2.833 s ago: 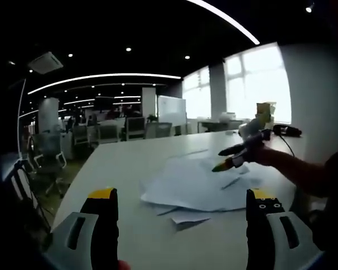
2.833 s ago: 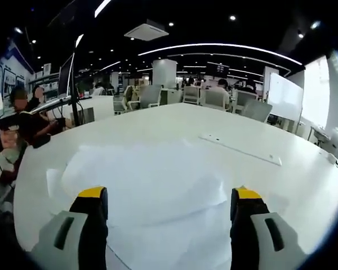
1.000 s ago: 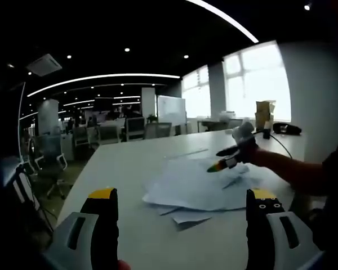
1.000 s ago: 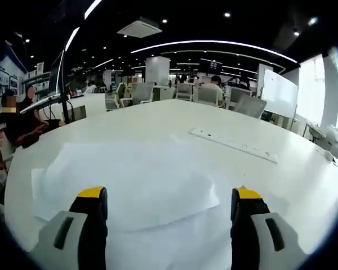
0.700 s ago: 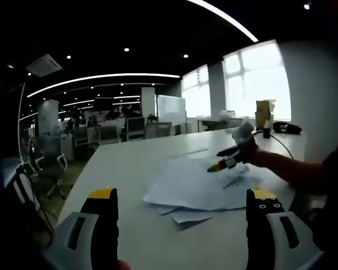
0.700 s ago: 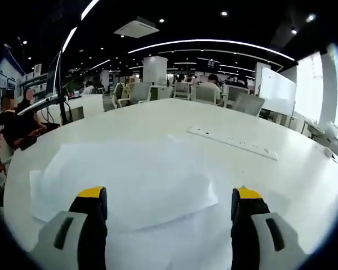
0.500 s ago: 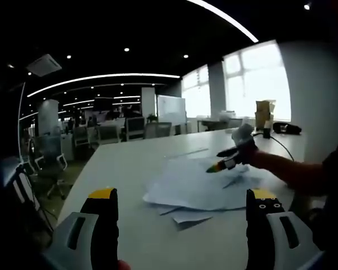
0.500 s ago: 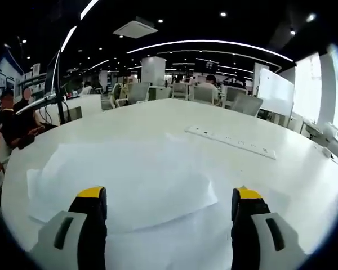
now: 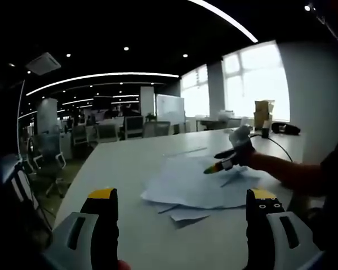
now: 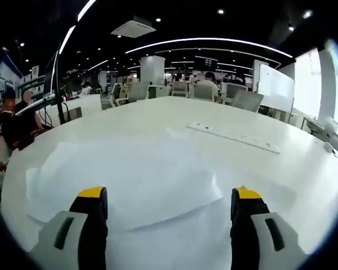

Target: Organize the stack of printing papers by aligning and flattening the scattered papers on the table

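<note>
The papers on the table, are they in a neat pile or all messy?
Messy. The papers lie spread and crooked on the table, with corners sticking out at different angles.

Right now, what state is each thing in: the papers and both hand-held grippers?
Papers: scattered in a loose overlapping pile on the table, edges not aligned, one sheet poking out at the near side.
Left hand-held gripper: open, jaws wide apart, short of the pile.
Right hand-held gripper: over the papers, its jaws open, holding nothing.
Power strip: lying flat on the table, beyond the papers.
</note>
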Tool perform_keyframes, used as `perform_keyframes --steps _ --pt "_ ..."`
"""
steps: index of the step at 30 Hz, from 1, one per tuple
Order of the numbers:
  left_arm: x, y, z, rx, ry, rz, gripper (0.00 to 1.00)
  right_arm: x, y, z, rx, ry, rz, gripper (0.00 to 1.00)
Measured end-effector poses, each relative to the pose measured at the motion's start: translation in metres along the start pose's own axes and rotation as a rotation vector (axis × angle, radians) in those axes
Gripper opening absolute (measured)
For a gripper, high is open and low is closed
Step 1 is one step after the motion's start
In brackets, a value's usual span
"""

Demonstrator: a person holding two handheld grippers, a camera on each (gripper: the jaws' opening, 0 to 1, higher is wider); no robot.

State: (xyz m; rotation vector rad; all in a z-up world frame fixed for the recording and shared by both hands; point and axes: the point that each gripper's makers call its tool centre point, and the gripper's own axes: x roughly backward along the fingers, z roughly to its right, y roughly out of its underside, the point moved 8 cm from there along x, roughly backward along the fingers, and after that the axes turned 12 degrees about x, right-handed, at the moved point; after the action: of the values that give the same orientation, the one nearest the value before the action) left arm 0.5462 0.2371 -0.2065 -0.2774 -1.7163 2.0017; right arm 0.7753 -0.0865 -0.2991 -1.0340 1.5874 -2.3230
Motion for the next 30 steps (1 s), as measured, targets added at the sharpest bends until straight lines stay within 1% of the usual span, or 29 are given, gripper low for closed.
perform_keyframes --steps 4,8,12,14,22,26,30 --pt "-0.0028 0.0024 0.002 0.014 0.02 -0.006 0.97 0.0001 0.0012 -0.0019 -0.002 -0.004 0.011 0.86" --pt "-0.0044 0.0046 0.0029 0.008 0.019 -0.016 0.97 -0.0019 0.0035 -0.0013 -0.002 -0.007 0.014 0.86" --pt "-0.0042 0.0044 0.0025 0.014 0.019 -0.011 0.97 -0.0024 0.0058 0.0002 -0.055 -0.039 0.024 0.85" --pt "-0.0045 0.0041 0.0041 0.031 0.034 -0.006 0.97 -0.0003 0.0055 -0.0035 -0.063 -0.041 0.032 0.85" --pt "-0.0069 0.0045 0.0053 0.029 0.041 -0.011 0.97 -0.004 0.0049 0.0004 -0.053 -0.042 0.034 0.83" --pt "-0.0085 0.0045 0.0047 0.024 0.039 -0.017 0.97 -0.0043 0.0038 0.0029 -0.069 -0.046 0.044 0.8" --pt "-0.0098 0.004 0.005 0.023 0.042 -0.017 0.97 -0.0087 0.0044 0.0033 -0.063 -0.057 0.033 0.79"
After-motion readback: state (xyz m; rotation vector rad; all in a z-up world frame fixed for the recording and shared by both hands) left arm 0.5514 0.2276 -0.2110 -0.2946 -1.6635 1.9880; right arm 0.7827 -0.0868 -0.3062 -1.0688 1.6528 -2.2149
